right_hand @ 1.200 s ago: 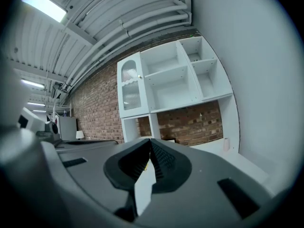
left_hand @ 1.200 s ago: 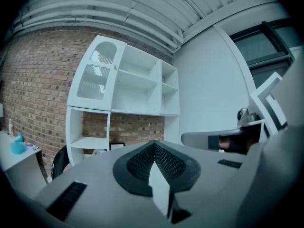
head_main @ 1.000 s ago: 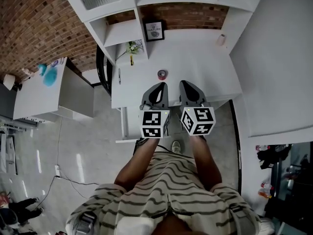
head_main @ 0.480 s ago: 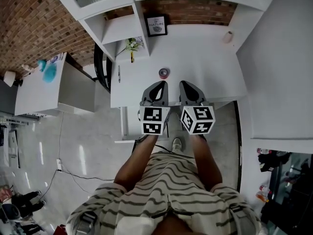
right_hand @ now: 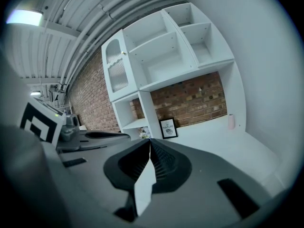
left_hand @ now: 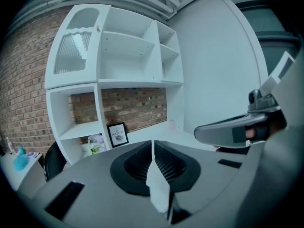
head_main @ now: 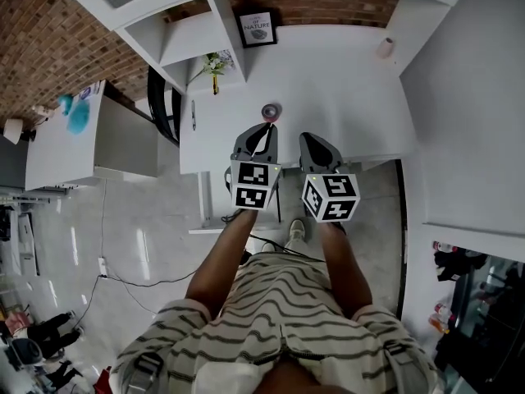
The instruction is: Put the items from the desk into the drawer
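Note:
Both grippers hang side by side over the near edge of the white desk (head_main: 344,97). My left gripper (head_main: 261,131) is shut and empty, its jaws meeting in a thin line (left_hand: 153,148). My right gripper (head_main: 310,142) is shut and empty too (right_hand: 150,146). A small round red and grey item (head_main: 271,112) lies on the desk just beyond the left gripper's tip. A dark pen (head_main: 194,115) lies at the desk's left edge. A pale small cylinder (head_main: 385,48) stands at the far right corner. No drawer shows in any view.
A framed picture (head_main: 257,27) leans against the brick back wall, with a small flower bunch (head_main: 214,64) to its left. White shelving (left_hand: 128,46) rises above the desk. A black chair (head_main: 164,109) stands left of the desk, and a white side cabinet (head_main: 74,138) further left.
Both grippers have stayed together at the desk's near edge. The head view has shifted a little, so the desk and the red item sit slightly higher and more to the left.

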A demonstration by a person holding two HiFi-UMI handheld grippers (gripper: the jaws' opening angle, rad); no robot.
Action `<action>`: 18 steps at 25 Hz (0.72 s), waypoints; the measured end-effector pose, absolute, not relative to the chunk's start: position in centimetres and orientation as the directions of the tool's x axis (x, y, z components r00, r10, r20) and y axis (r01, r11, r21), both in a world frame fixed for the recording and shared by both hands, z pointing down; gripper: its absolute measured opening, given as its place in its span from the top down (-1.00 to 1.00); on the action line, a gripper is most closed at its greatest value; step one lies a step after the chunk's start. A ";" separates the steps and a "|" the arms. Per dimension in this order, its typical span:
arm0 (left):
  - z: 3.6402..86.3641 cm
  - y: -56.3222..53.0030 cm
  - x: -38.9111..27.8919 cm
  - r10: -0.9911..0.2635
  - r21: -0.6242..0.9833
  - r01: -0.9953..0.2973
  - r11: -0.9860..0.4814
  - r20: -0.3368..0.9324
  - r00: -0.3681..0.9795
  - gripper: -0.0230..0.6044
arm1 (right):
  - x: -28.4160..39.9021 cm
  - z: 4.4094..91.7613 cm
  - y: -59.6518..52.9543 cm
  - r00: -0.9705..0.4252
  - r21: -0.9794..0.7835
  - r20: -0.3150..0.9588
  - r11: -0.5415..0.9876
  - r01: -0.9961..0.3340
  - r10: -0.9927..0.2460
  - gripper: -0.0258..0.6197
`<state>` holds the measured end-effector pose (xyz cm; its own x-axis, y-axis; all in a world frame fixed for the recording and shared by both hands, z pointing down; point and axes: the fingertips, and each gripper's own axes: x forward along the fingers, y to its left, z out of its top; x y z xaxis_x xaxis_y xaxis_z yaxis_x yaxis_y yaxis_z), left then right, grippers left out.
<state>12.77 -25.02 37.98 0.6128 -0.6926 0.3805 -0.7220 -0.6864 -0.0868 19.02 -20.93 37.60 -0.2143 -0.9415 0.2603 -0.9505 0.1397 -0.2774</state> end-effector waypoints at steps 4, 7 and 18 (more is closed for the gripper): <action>39.7 -26.0 13.5 -0.658 -0.131 -0.678 -0.723 0.429 0.619 0.90 | 19.4 38.7 -21.1 -0.222 -0.294 0.274 0.138 -0.946 -0.936 0.88; 41.3 -26.7 13.9 -0.625 -0.154 -0.639 -0.754 0.468 0.624 0.78 | 19.4 39.4 -21.2 -0.232 -0.307 0.282 0.142 -0.941 -0.931 0.88; 46.4 -29.1 14.6 -0.545 -0.289 -0.478 -0.829 0.606 0.579 0.69 | 19.5 41.2 -21.4 -0.263 -0.332 0.302 0.157 -0.930 -0.916 0.88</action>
